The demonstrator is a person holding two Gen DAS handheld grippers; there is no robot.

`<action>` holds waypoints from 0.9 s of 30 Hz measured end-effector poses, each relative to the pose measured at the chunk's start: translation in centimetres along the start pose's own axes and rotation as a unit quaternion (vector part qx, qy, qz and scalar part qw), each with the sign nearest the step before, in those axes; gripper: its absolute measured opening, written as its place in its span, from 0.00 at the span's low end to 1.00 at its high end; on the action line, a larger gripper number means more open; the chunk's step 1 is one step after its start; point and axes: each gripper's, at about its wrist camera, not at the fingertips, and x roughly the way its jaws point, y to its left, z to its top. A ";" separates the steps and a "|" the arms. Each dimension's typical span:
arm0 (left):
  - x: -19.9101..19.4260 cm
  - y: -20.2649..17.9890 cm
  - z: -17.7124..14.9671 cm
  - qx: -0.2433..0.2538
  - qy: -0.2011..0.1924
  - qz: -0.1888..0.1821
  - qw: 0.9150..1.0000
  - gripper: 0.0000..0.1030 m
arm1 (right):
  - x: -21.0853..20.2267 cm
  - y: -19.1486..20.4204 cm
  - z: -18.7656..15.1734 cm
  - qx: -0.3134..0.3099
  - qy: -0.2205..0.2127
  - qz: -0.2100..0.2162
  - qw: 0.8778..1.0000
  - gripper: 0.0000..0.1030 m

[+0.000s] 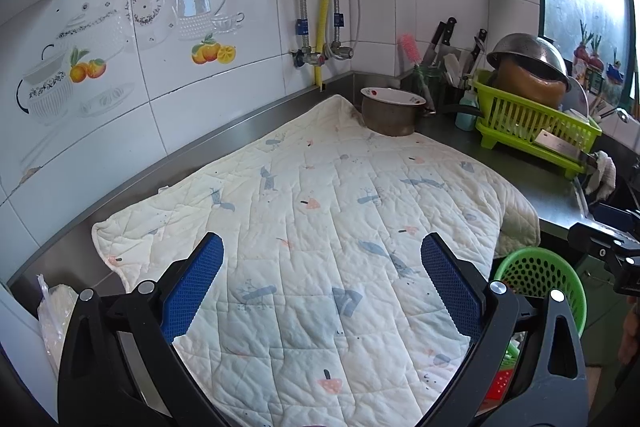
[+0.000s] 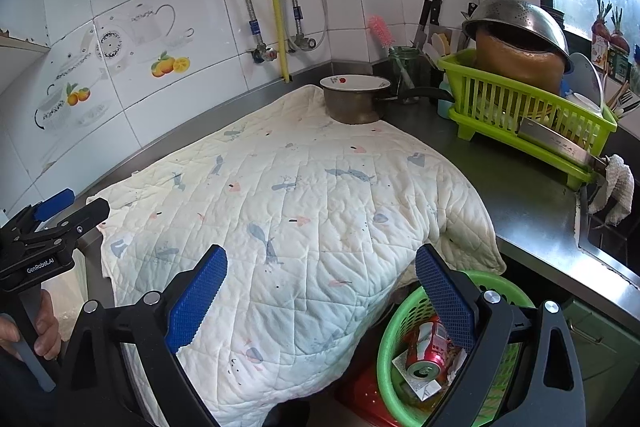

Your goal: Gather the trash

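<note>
Both grippers hover over the quilted cloth spread across the steel surface; no loose trash shows on the cloth. Left gripper: fingers spread wide, nothing between them, aimed at the cloth's middle. Right gripper: fingers likewise spread and empty, its right finger over the green basket at 5 o'clock in the right wrist view. The basket sits below the surface's front edge, likely so trash can be dropped straight in. Inside it lie a crushed red can and paper scraps, so the collecting looks largely done. A pot stands on the cloth's far corner at 12 o'clock. A plastic bag lies at 8 o'clock in the left wrist view, just beside the cloth; possibly remaining trash, cannot tell.
</note>
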 end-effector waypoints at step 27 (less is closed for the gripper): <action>-0.3 -1.2 0.3 0.017 -0.019 -0.004 1.000 0.95 | 0.1 -0.5 0.5 0.006 -0.002 -0.002 1.000 0.89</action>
